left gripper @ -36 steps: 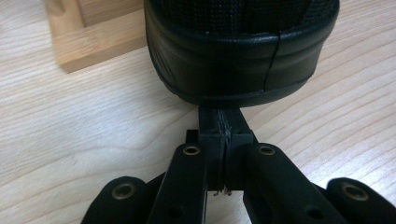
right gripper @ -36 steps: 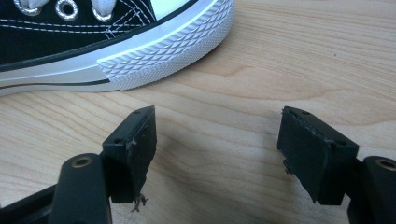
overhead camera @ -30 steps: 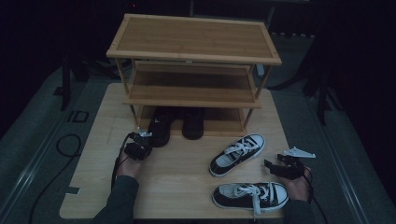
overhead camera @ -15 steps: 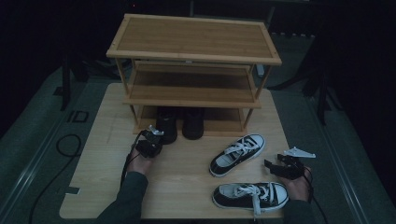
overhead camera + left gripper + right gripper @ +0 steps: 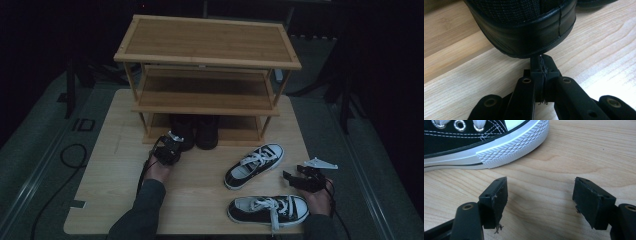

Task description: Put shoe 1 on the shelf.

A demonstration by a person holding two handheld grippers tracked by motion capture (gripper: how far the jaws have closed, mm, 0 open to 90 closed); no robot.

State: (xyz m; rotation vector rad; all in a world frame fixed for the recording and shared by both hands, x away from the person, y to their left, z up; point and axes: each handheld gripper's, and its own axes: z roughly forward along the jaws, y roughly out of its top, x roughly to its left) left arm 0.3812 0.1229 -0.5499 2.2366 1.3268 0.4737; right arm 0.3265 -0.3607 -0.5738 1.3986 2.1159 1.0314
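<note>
Two black shoes (image 5: 182,131) stand side by side on the board under the lowest shelf of a wooden shoe rack (image 5: 207,42). My left gripper (image 5: 173,144) is shut and empty. In the left gripper view its tips (image 5: 541,61) touch the rounded heel of the left black shoe (image 5: 524,30). Two black-and-white sneakers lie on the board, one angled (image 5: 254,159) and one near the front edge (image 5: 267,208). My right gripper (image 5: 291,177) rests open at the right between them. In the right gripper view its jaws (image 5: 540,192) stand wide apart, just short of a sneaker's white ribbed toe (image 5: 509,145).
The rack stands at the back of a light wooden board (image 5: 115,165) and has three shelves. A black cable (image 5: 70,155) loops on the grey floor at the left. Dark stands flank the rack.
My left gripper has moved right and forward across the board, up to the heel of the left black shoe. The right gripper and both sneakers have stayed put.
</note>
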